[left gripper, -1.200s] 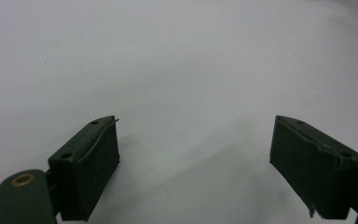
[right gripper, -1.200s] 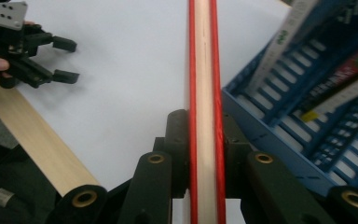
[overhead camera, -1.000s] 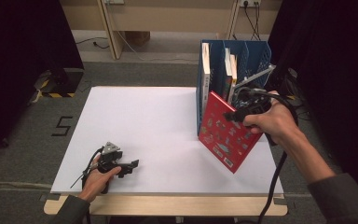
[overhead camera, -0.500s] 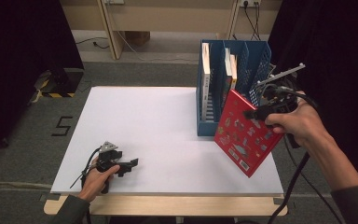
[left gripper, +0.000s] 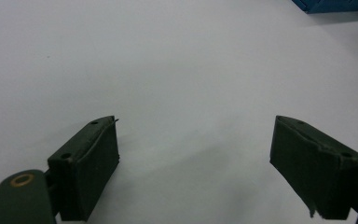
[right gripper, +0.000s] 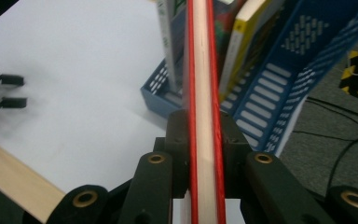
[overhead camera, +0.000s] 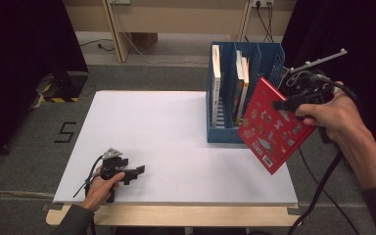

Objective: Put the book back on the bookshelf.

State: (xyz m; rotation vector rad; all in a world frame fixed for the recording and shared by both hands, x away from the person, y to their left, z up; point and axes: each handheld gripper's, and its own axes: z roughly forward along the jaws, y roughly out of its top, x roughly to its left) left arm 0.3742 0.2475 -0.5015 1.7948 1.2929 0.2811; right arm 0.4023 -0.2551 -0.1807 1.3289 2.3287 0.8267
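At the near left corner of the white table [overhead camera: 176,127], the left gripper [overhead camera: 136,173] rests low in the person's hand, its jaws standing apart with nothing but bare tabletop between them. Farther back and to the right, the right gripper [right gripper: 203,140] is clamped on the edge of a red book [overhead camera: 274,126], which hangs tilted in the air over the table's right edge, just in front of the blue file rack [overhead camera: 254,56]. Several books [overhead camera: 241,78] stand upright in the rack's compartments beyond.
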